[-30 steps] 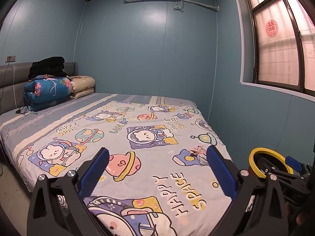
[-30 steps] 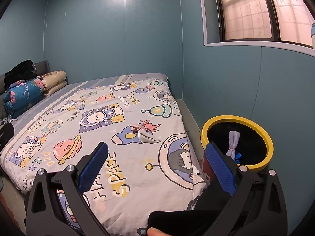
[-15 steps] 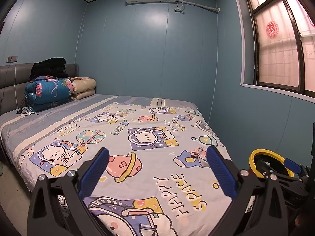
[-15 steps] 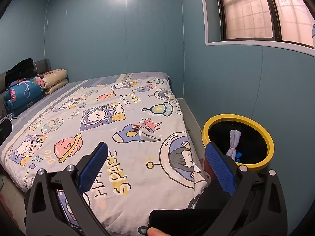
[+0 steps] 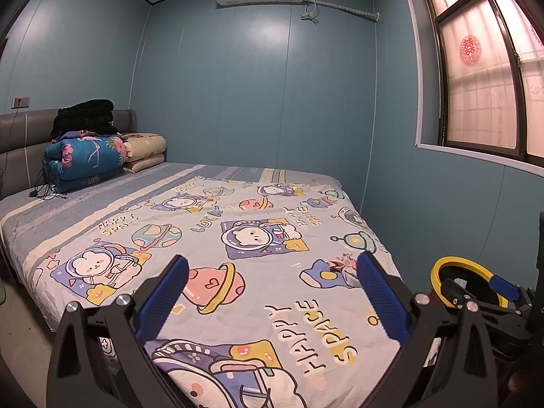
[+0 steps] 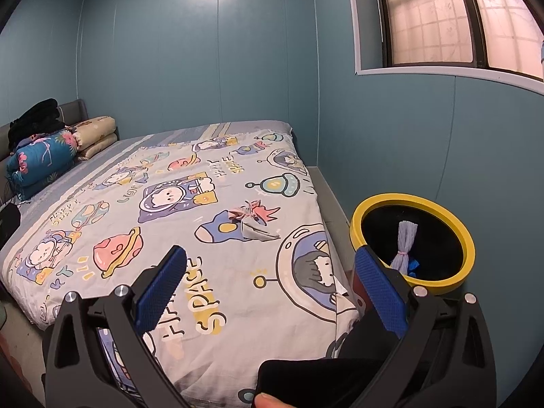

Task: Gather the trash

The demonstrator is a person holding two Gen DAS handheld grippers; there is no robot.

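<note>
Crumpled wrapper (image 6: 253, 222) is lying on bedsheet (image 6: 190, 238) w/ bin (image 6: 413, 239) beside; both grippers, left (image 5: 272, 301) & right (image 6: 270, 289), are barely drifting vs a sec ago, jaws wide, empty, so pickup's pending.

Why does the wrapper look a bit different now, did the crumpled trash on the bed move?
No. The crumpled trash lies on the same printed rocket of the bedsheet as before; only the camera shifted slightly.

"HAPPY SPACE" on bedsheet (image 5: 306, 333), red paper character on window (image 5: 470, 50)
</note>
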